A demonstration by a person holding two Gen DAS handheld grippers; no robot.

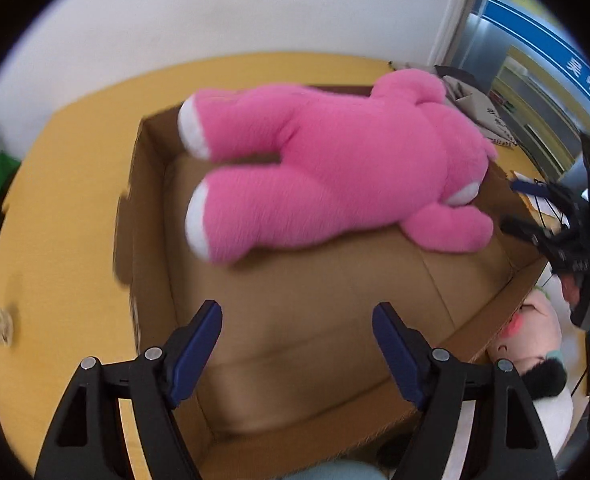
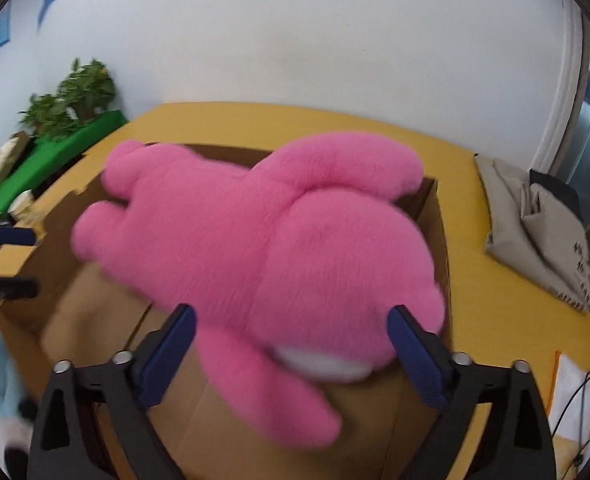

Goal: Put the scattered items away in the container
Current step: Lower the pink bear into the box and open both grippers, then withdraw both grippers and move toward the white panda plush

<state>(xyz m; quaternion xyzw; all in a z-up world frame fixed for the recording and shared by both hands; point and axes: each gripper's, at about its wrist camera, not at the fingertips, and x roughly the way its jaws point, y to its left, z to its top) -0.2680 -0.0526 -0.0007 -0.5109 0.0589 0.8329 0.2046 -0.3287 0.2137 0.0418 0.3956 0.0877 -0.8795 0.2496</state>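
Pink plush (image 1: 335, 168) lying in cardboard box (image 1: 151, 216); both jaws spread, empty.

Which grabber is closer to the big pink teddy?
Right. The right gripper is open with the pink teddy partly between its fingers. The left gripper is open too, back over the cardboard box, apart from the teddy.

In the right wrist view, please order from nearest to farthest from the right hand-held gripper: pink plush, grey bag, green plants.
From the right hand-held gripper:
1. Pink plush, directly ahead, over the box.
2. Grey bag, on the table, right.
3. Green plants, far left, by the wall.
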